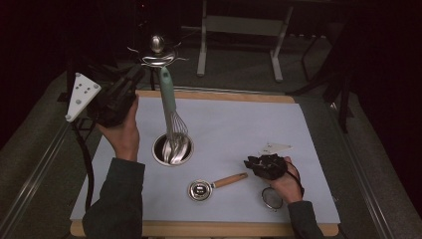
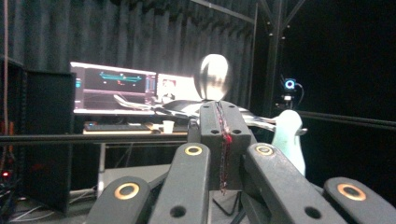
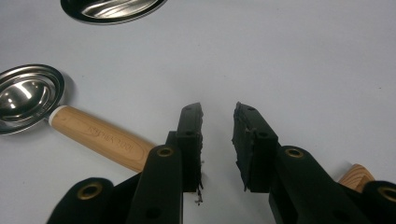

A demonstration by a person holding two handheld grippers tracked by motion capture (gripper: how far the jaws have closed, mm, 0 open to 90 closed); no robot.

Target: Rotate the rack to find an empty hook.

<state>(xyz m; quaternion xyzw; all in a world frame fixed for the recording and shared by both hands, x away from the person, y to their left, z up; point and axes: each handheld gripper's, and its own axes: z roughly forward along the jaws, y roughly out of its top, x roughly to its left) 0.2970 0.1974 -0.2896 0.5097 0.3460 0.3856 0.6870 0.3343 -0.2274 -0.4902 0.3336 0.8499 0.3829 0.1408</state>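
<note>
The high view looks forward and down on the white mat point(image 1: 239, 134) from above the person's side. The left gripper view rides raised, facing level across the room toward distant monitors point(image 2: 112, 88), the ladle point(image 2: 214, 77) close ahead. The right gripper view sits low over the mat, very near the wooden-handled scoop point(image 3: 88, 135), which the high view shares point(image 1: 214, 186)

both forearms wear dark grey-green long sleeves point(image 1: 115, 199), cuffs ending at the wrists. the left gripper point(image 2: 223, 140) is matte black, its linkage arms studded with brass-ringed pivots, a red fleck running down the seam of its pads. on top of it sits a pale grey three-cornered plate point(image 1: 81, 94) dotted with small holes, and a black cable point(image 1: 88, 164) trails below that plate. the right gripper point(image 3: 218, 140) is black too, pads rough and frayed at the edges, same brass rings.
</note>
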